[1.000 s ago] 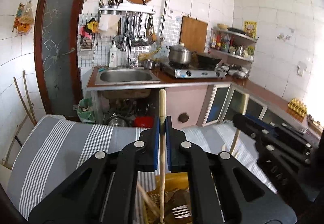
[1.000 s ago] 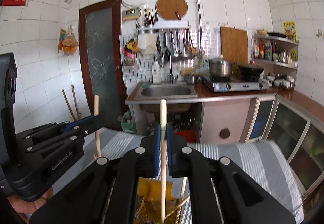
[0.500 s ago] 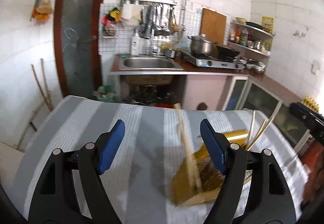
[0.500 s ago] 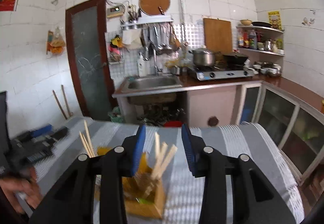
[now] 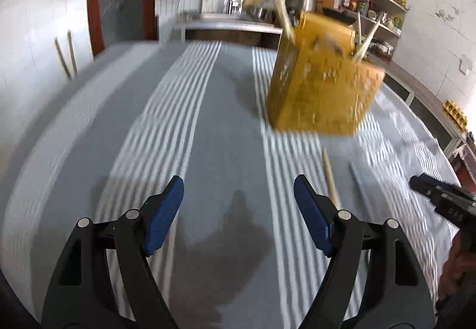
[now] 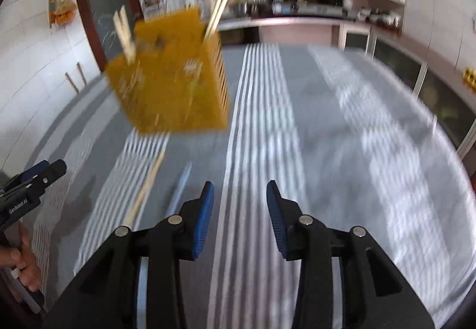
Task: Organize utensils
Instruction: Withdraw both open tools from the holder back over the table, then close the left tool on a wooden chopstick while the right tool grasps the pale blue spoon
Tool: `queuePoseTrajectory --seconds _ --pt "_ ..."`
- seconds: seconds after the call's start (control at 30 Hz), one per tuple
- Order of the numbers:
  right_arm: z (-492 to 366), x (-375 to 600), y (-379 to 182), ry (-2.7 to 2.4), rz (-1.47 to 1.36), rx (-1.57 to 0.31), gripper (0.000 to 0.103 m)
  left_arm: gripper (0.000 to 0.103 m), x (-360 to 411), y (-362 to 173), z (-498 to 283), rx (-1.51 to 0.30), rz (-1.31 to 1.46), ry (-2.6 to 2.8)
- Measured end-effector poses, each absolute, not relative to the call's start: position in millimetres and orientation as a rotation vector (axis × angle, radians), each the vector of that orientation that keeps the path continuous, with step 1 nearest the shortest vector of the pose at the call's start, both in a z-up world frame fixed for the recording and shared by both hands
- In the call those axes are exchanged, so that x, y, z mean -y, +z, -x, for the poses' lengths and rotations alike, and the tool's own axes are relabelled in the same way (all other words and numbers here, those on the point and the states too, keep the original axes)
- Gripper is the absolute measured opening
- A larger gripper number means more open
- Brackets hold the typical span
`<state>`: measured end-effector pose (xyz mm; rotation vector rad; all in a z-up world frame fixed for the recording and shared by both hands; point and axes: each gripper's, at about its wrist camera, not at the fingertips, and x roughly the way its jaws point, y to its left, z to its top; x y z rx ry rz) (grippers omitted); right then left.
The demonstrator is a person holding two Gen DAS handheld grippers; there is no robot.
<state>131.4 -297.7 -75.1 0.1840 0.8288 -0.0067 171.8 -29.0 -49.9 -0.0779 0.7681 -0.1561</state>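
My left gripper (image 5: 238,198) hangs over the striped grey cloth (image 5: 184,126), its blue ribbed pads spread wide with nothing between them. My right gripper (image 6: 239,204) is also parted and empty, black jointed arms leading to the same blue pads. The yellow slotted plastic utensil holder (image 5: 321,85) stands on the cloth ahead, boxy and perforated, with pale wooden chopsticks (image 6: 218,9) poking up from it at angles. One slim wooden chopstick (image 5: 329,175) lies flat on the cloth just before the holder, beside a thin greyish utensil (image 6: 180,186) too blurred to identify.
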Motion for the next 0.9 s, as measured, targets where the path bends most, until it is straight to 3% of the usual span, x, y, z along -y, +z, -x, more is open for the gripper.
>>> queuePoseTrajectory --seconds 0.27,0.9 --pt "-118.6 268.2 -75.8 0.043 -0.156 -0.835 0.038 0.074 20.1 -74.2 -140.2 -0.801 0.071 -0.148" --pt "-147.5 235.3 -77.6 0.090 -0.131 -0.867 0.038 0.074 33.1 -61.5 -165.4 -0.785 0.027 -0.160"
